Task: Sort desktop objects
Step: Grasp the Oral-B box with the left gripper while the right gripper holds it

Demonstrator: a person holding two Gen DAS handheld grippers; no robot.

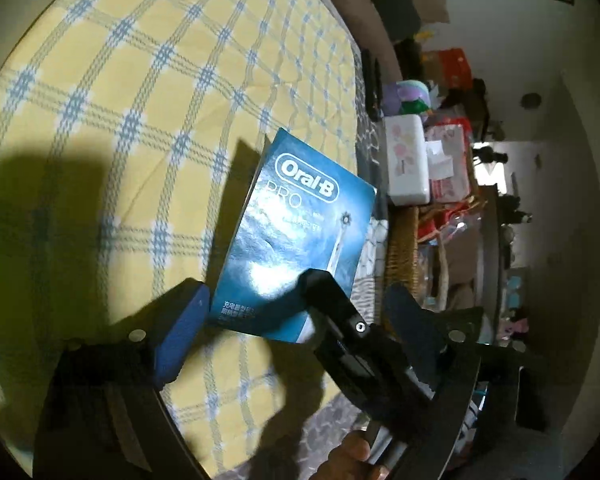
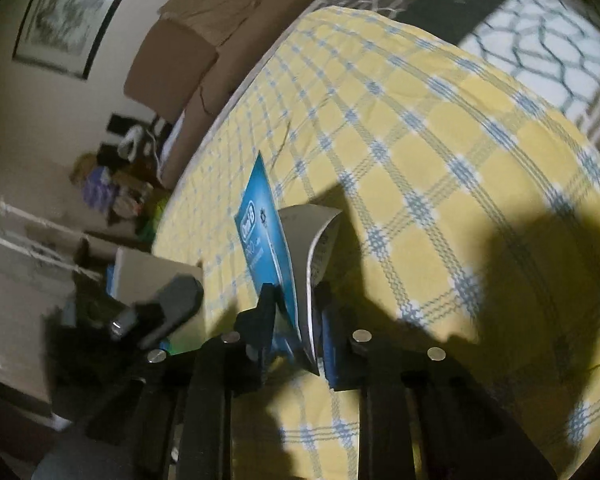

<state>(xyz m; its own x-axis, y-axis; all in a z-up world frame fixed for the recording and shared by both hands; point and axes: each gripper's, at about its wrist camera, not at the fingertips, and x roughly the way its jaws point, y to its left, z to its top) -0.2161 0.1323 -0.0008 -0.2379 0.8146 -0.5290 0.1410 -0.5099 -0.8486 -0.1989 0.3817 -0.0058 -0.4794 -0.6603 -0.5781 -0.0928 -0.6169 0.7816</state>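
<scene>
A blue Oral-B booklet (image 1: 296, 224) is held above the yellow checked tablecloth (image 1: 140, 100). My right gripper (image 2: 296, 300) is shut on the booklet's lower edge; the booklet (image 2: 266, 236) stands upright between its fingers, with white inner pages curling to the right. In the left wrist view the right gripper's black finger (image 1: 328, 292) overlaps the booklet's lower corner. My left gripper (image 1: 296, 300) is open, its blue-padded fingers spread on either side of the booklet's bottom edge, not touching it as far as I can see.
The table edge runs along the right in the left wrist view, with a white box (image 1: 406, 160), a wicker basket (image 1: 400, 256) and clutter beyond. A brown sofa (image 2: 196, 44) and a patterned rug (image 2: 540, 40) lie past the table.
</scene>
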